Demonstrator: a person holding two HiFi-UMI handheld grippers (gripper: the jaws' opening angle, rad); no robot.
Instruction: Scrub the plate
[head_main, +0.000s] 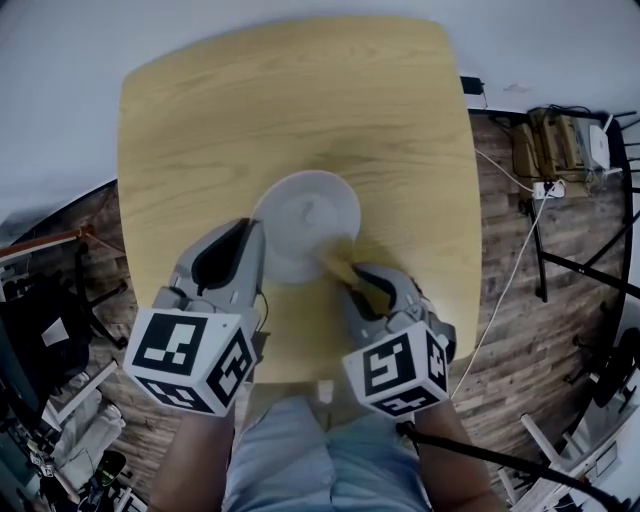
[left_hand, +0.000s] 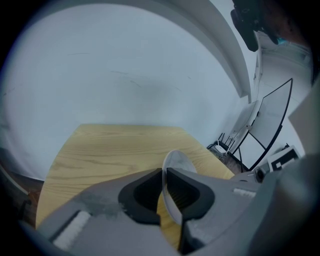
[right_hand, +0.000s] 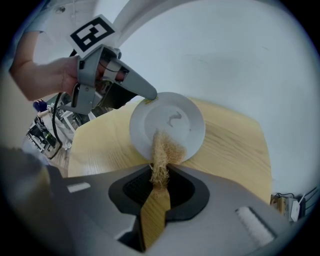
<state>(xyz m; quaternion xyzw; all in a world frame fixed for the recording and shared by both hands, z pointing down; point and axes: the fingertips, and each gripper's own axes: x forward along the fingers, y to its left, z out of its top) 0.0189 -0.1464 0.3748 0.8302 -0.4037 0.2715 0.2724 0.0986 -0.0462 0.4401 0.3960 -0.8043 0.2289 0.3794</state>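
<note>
A white plate (head_main: 305, 215) is over the middle of the pale wooden table (head_main: 280, 100). My left gripper (head_main: 258, 240) is shut on its left rim. In the left gripper view the plate's edge (left_hand: 177, 160) runs between the jaws of the left gripper (left_hand: 164, 175). My right gripper (head_main: 360, 280) is shut on a tan fibrous scrubber (head_main: 340, 265), whose tip rests on the plate's near edge. In the right gripper view the scrubber (right_hand: 162, 155) sticks out of the right gripper (right_hand: 160, 172) onto the plate (right_hand: 175, 117), which looks tilted toward the camera and has a small grey mark (right_hand: 175, 118). The left gripper (right_hand: 150, 95) pinches the rim there.
The table's near edge is just in front of the person's legs (head_main: 300, 450). A wooden floor with cables and a power strip (head_main: 548, 188) lies to the right. A dark chair (head_main: 40, 330) and clutter stand on the left. A white wall lies beyond the table.
</note>
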